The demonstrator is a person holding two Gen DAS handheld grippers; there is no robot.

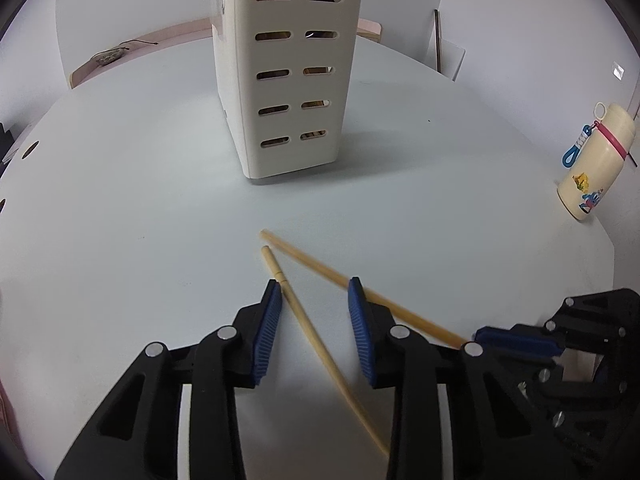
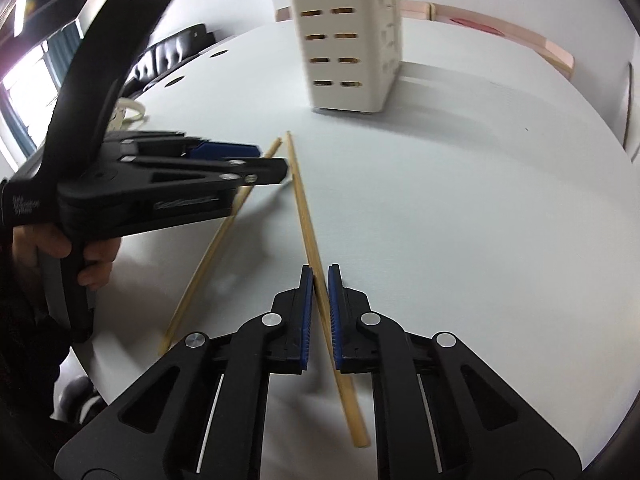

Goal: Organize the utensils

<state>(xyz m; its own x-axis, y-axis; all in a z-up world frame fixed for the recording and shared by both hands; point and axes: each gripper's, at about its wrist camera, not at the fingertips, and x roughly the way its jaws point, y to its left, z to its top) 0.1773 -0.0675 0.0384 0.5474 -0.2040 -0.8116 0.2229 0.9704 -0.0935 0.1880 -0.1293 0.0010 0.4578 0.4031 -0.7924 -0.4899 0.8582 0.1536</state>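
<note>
Two wooden chopsticks lie on the white table. In the left wrist view, one chopstick [image 1: 320, 352] runs between the open jaws of my left gripper [image 1: 314, 292], next to the left pad. The other chopstick [image 1: 312, 266] passes behind the right finger toward my right gripper [image 1: 504, 338]. In the right wrist view, my right gripper [image 2: 320, 276] is shut on that chopstick [image 2: 304, 208]. The left gripper [image 2: 240, 160] hovers over the first chopstick [image 2: 208, 256]. A cream slotted utensil holder [image 1: 288, 80] stands upright beyond them and shows in the right wrist view [image 2: 344, 36].
A cream bottle [image 1: 592, 164] with a pink band stands near the table's right edge. The table edge [image 1: 612, 248] drops off at right. A pink bench [image 2: 520, 32] lies behind the table. Black chairs [image 2: 168, 56] stand at the far left.
</note>
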